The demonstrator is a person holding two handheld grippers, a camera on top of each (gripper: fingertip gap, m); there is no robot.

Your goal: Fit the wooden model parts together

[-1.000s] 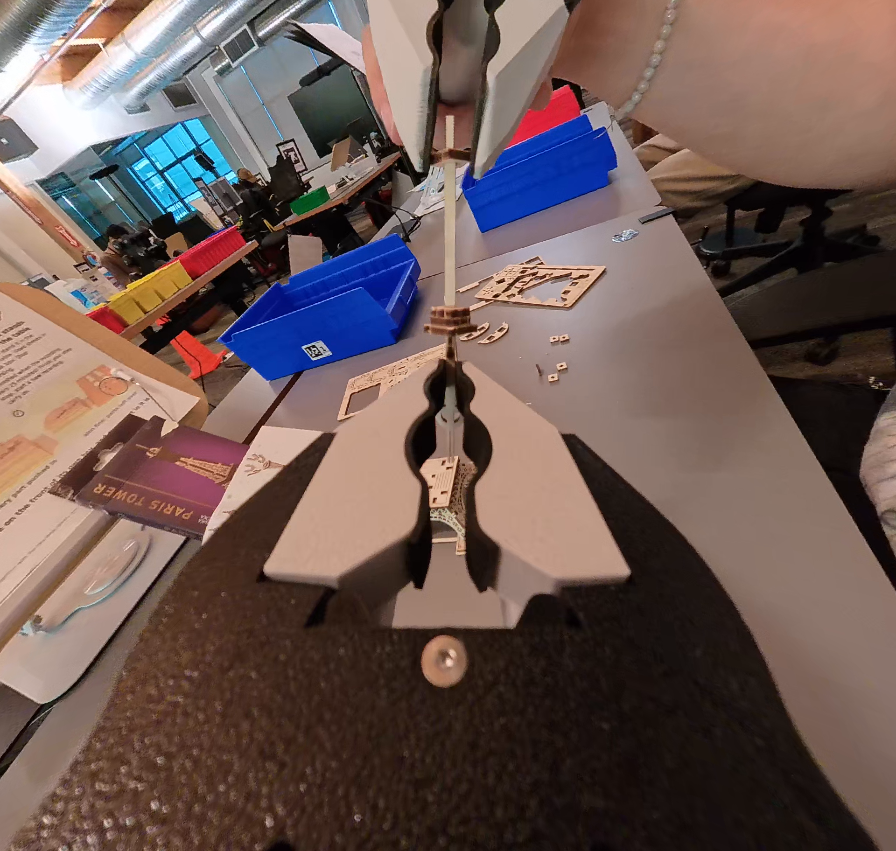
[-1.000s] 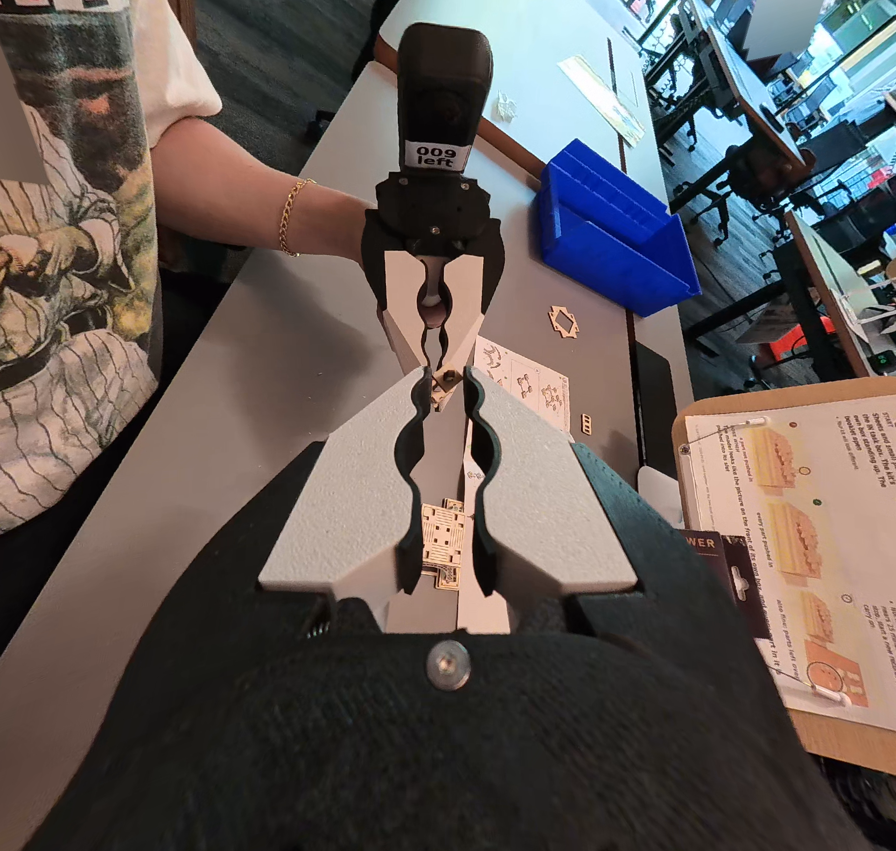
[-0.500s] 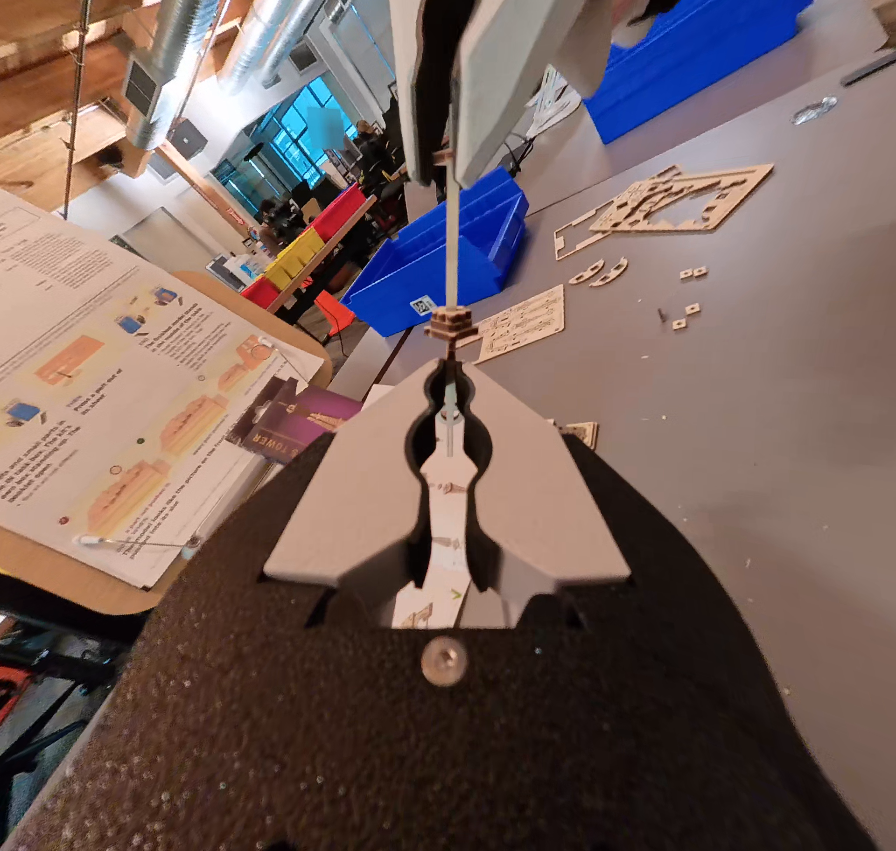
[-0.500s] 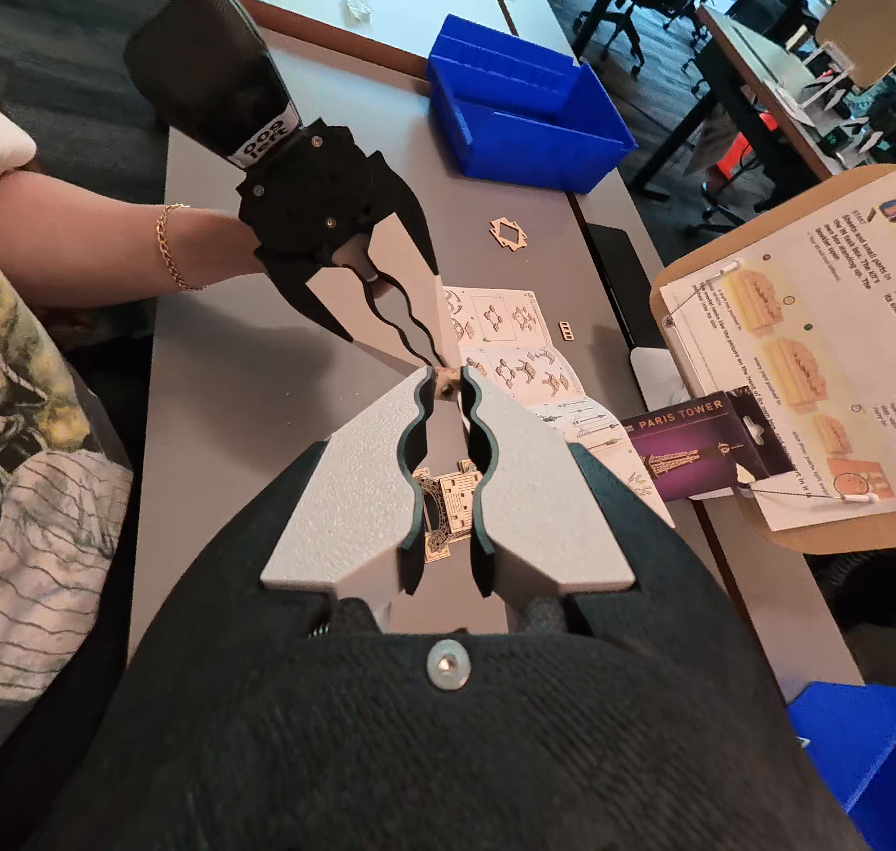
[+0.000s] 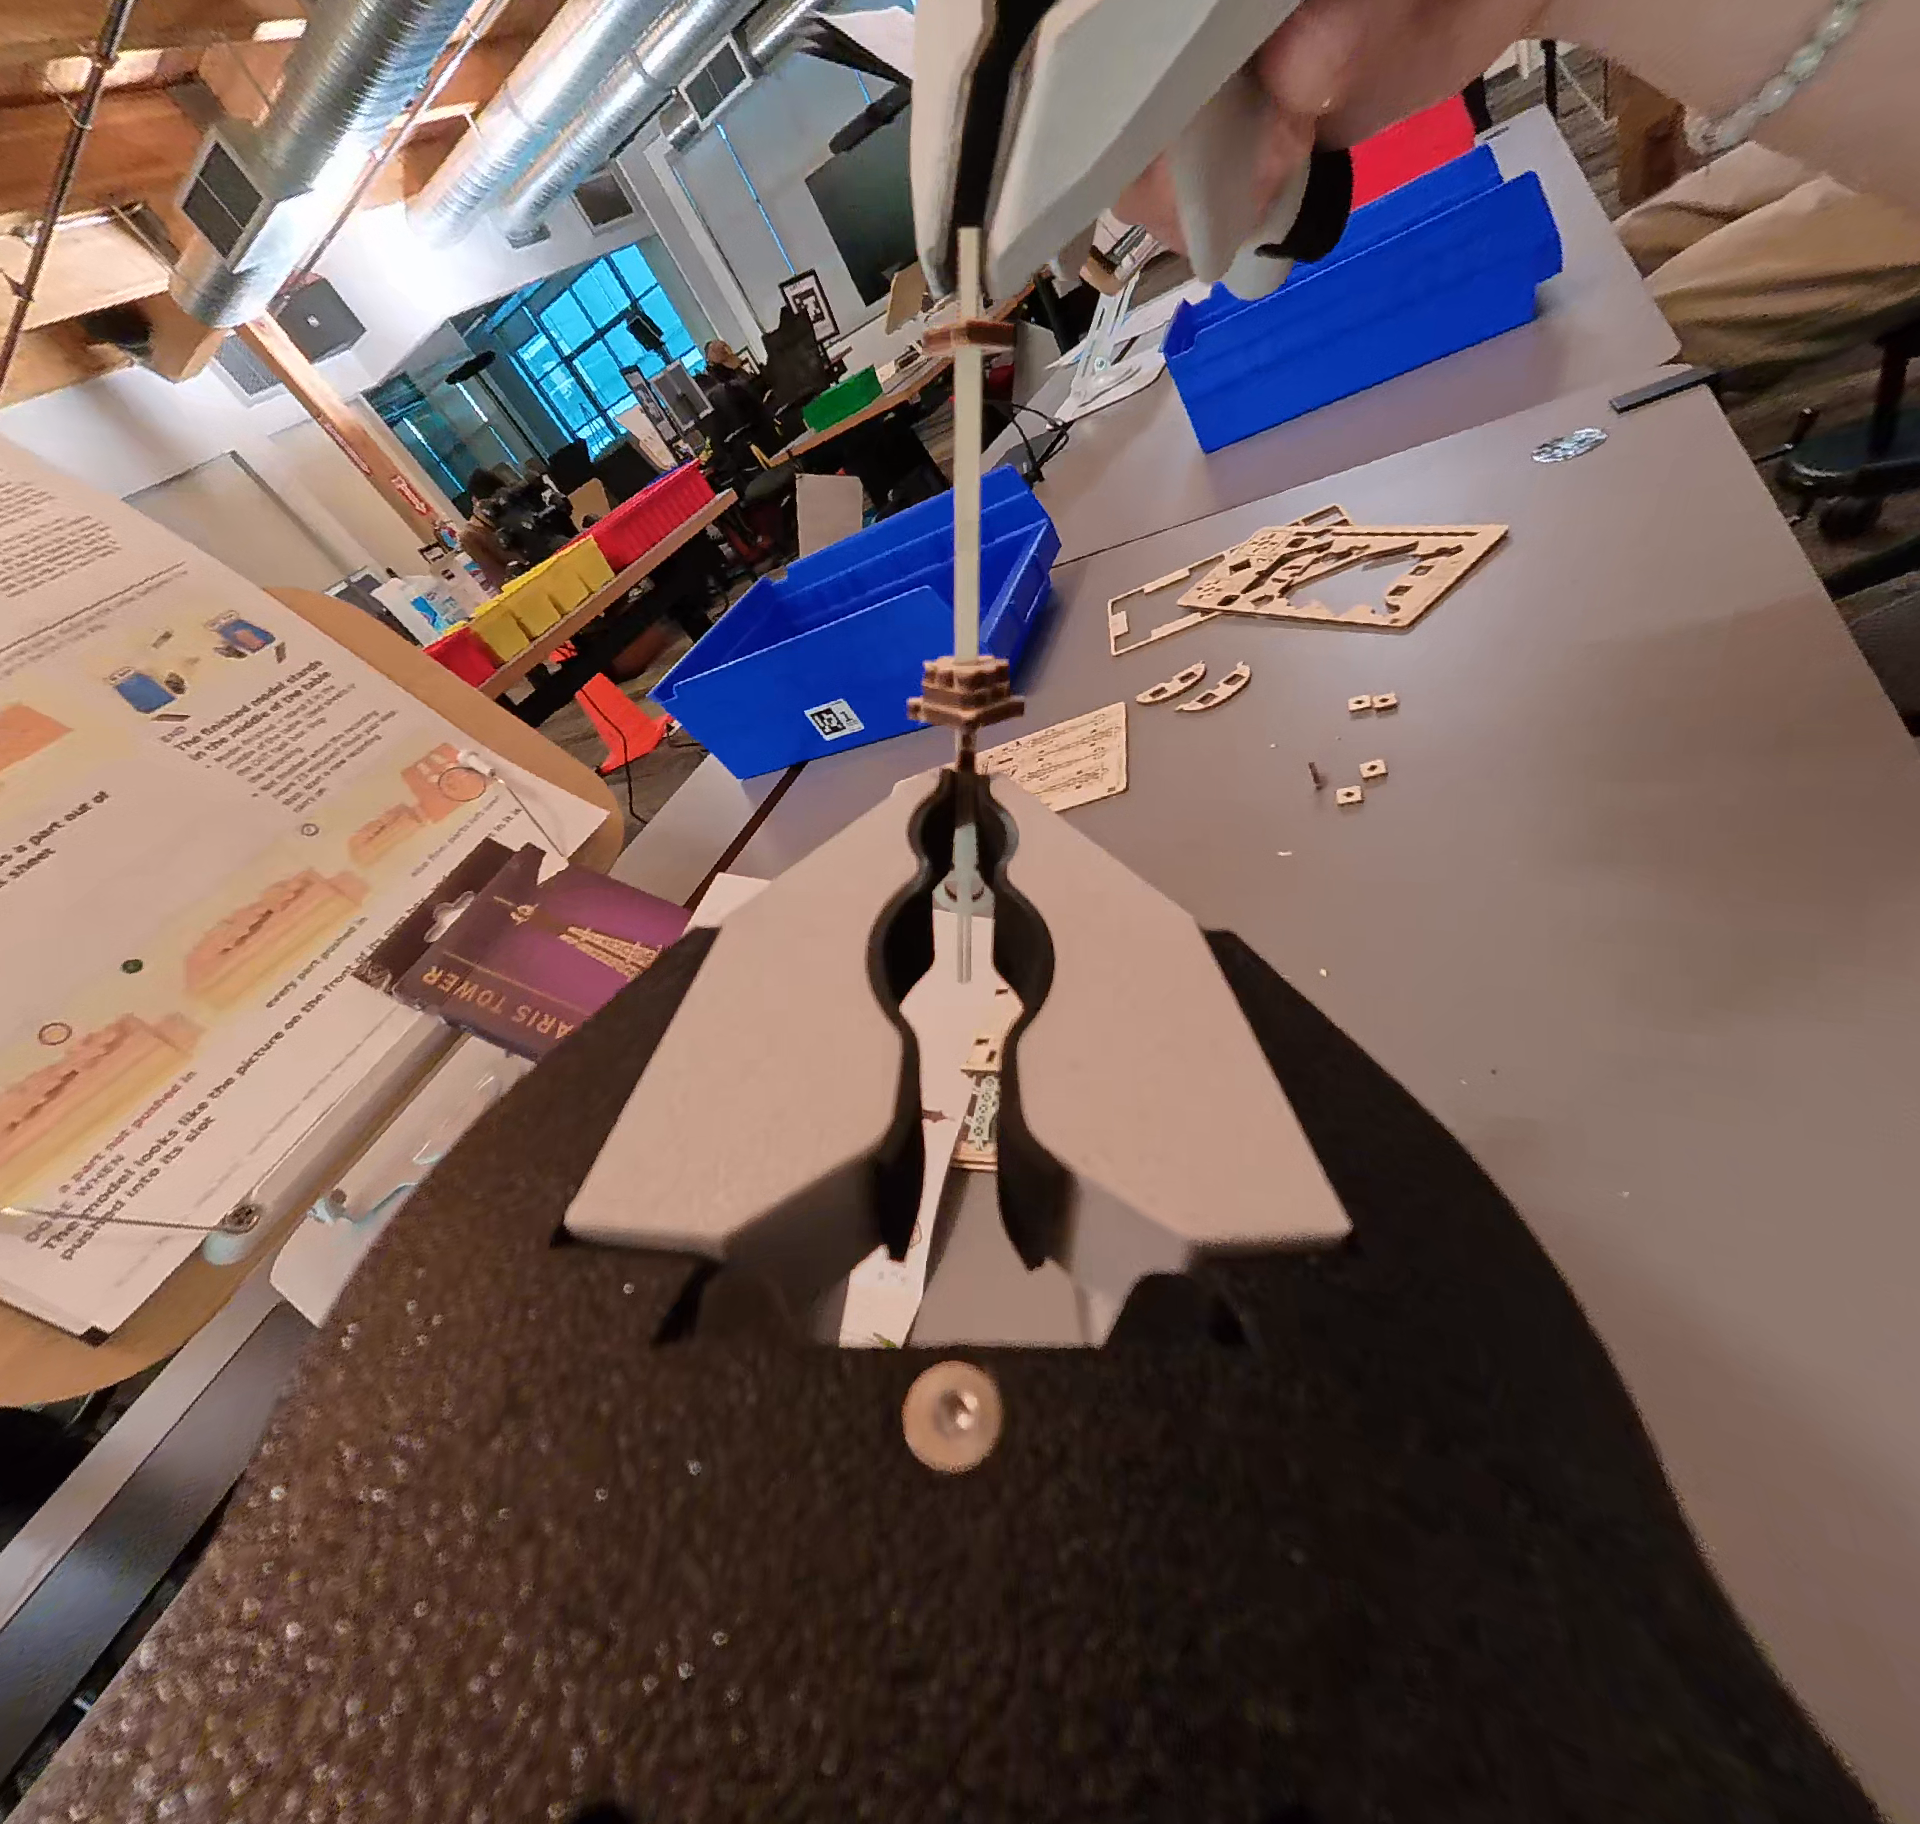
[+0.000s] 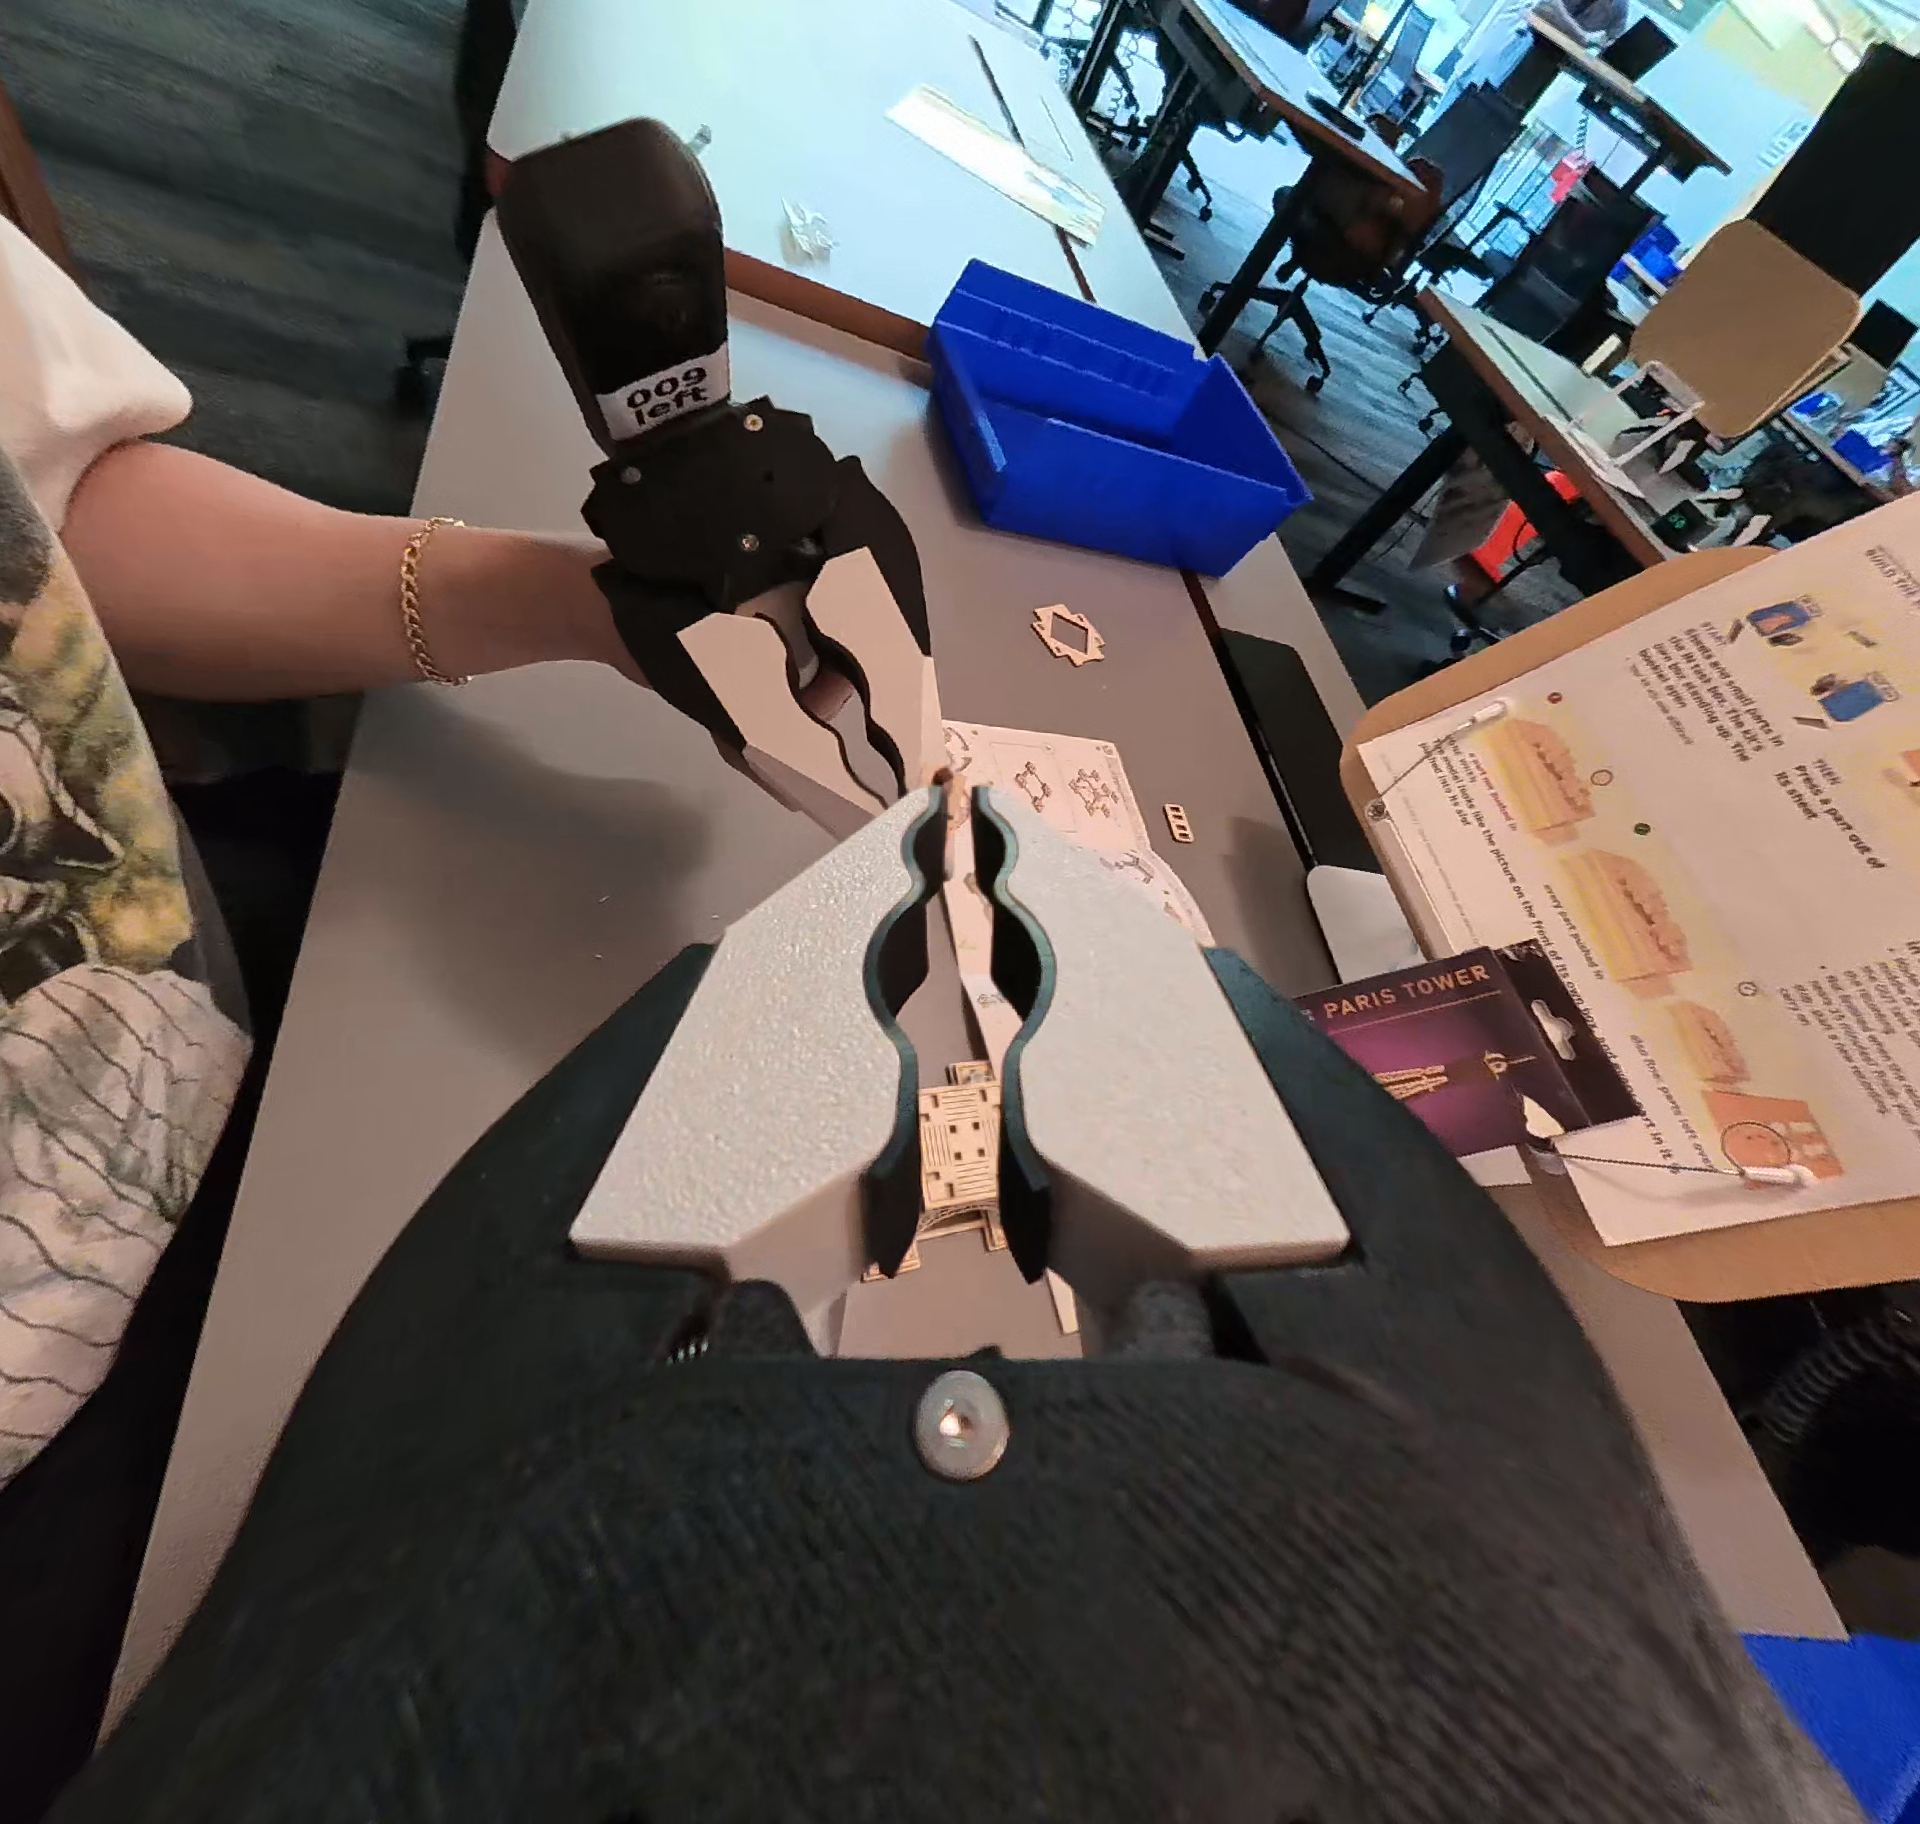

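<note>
My left gripper point(image 5: 961, 789) is shut on the lower end of a thin pale rod point(image 5: 966, 527) that points up and away from it. A stack of small wooden pieces point(image 5: 966, 694) sits on the rod just beyond its tips. My right gripper point(image 5: 971, 262) comes from above and is shut on the rod's top end, with a small wooden square point(image 5: 968, 335) threaded just below its tips. In the right wrist view my right gripper point(image 6: 958, 798) meets the left gripper point(image 6: 902, 795) tip to tip. A wooden tower part point(image 6: 958, 1146) lies on the grey table point(image 6: 499, 943) beneath.
Punched wooden sheets point(image 5: 1340, 574) and loose small parts point(image 5: 1361, 735) lie on the table. A blue bin point(image 5: 831, 652) stands behind, another at the back right point(image 5: 1371, 309). A purple package point(image 6: 1455, 1047), a clipboard with instructions point(image 6: 1662, 891) and a folded sheet point(image 6: 1049, 798) lie alongside.
Both grippers have swung and tilted together over the table, keeping the rod held between them. The right gripper has rolled to one side. The grips have not changed.
</note>
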